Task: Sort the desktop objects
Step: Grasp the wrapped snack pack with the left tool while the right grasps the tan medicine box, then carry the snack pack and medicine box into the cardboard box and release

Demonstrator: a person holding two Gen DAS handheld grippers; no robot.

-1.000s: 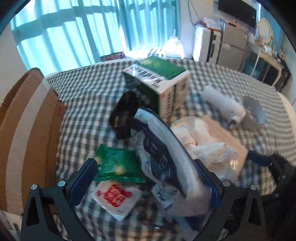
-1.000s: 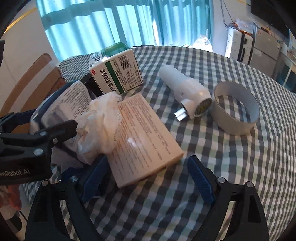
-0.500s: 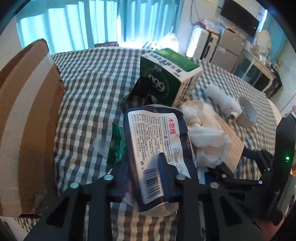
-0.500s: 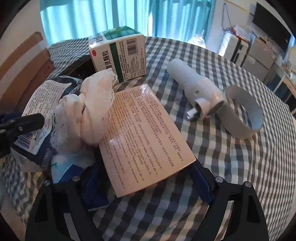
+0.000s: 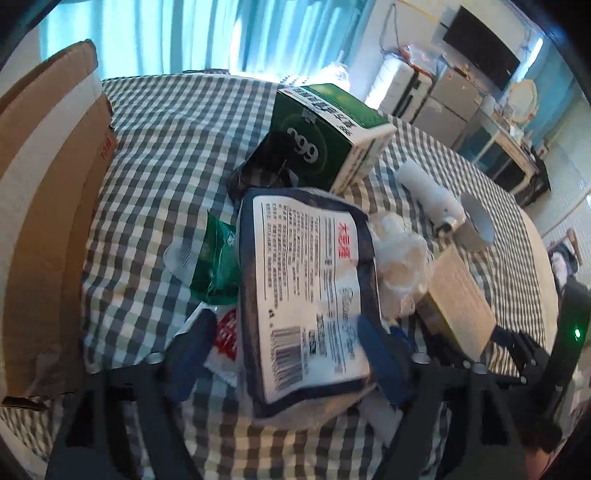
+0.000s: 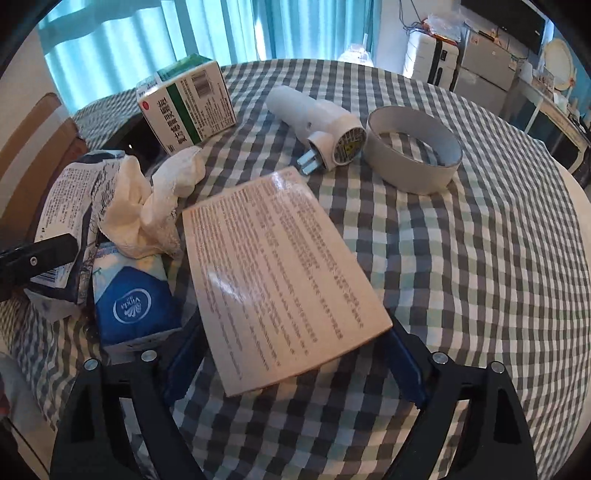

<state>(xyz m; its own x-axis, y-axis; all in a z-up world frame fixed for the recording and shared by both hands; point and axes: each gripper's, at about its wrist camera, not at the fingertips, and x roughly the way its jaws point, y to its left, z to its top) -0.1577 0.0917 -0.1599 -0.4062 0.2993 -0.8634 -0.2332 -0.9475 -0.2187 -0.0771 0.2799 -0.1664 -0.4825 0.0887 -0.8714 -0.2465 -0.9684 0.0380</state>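
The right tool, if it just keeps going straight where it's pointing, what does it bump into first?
Most likely the flat tan box. It lies right between the fingers of the right tool, which stands open around its near end without pressing it. Depth is hard to judge here, but nothing else sits in front of it.

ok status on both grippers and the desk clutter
Left gripper jaws opening, tissue pack between them. Right gripper open around tan box. Crumpled tissue beside it.

Home living room: teal curtains (image 6: 155, 33), checked tablecloth (image 6: 480, 258), television (image 5: 480, 51).
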